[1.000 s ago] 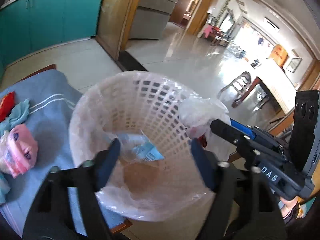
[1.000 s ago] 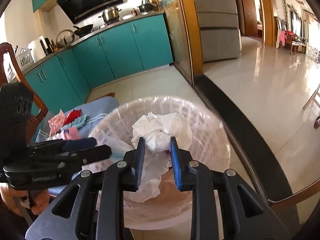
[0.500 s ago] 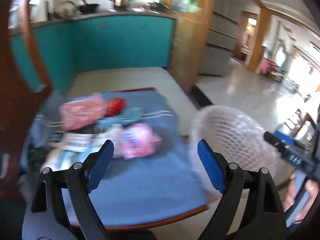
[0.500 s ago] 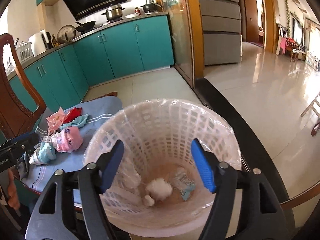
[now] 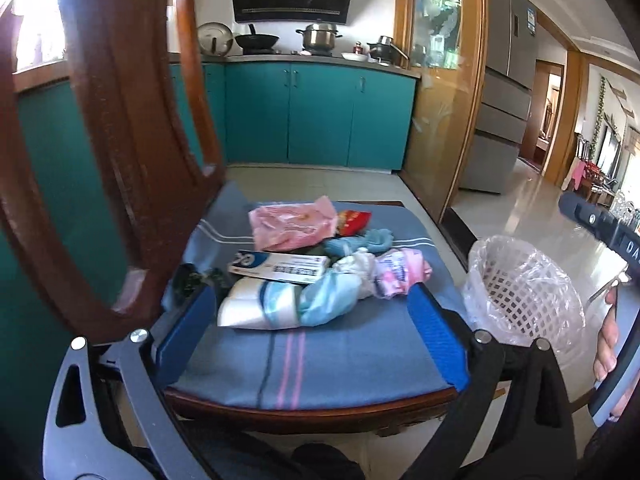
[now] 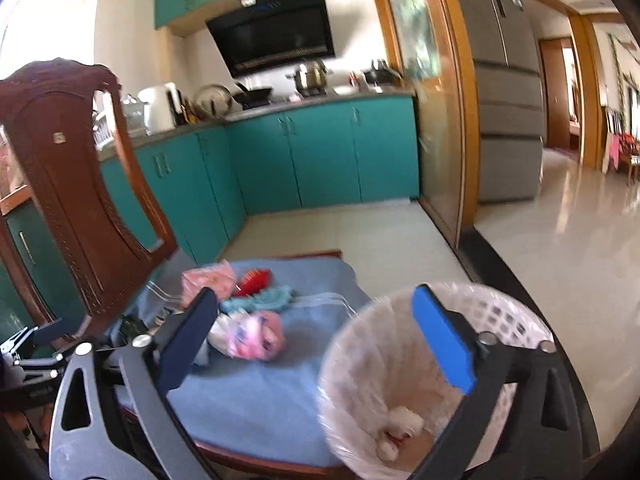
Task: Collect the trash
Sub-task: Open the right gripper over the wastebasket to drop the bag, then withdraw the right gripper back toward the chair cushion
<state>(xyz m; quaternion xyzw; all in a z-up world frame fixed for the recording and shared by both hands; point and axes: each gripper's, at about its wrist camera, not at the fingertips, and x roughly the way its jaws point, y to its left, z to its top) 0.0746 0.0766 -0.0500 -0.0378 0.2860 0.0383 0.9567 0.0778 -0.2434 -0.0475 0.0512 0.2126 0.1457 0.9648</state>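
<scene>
Left wrist view: left hand-held gripper (image 5: 310,312) is opening wide, nothing gripped, facing crumpled pink, blue and white trash (image 5: 320,272) lying heaped on the blue-cushioned chair (image 5: 320,360). Right wrist view: right hand-held gripper (image 6: 316,336) is opening empty above the lined basket (image 6: 504,320), white wads (image 6: 402,428) sitting at its bottom.

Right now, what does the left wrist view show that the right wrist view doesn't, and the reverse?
Only the left wrist view: the white toothpaste box and white-and-blue packet in the chair's pile, plus the hand holding the right claw.

Only the right wrist view: the basket's inside, with crumpled white tissue at the bottom.

Both: the blue cushion, pink wrapper, lined basket, teal cabinets. The left claw and right claw are opening, with nothing between them.
</scene>
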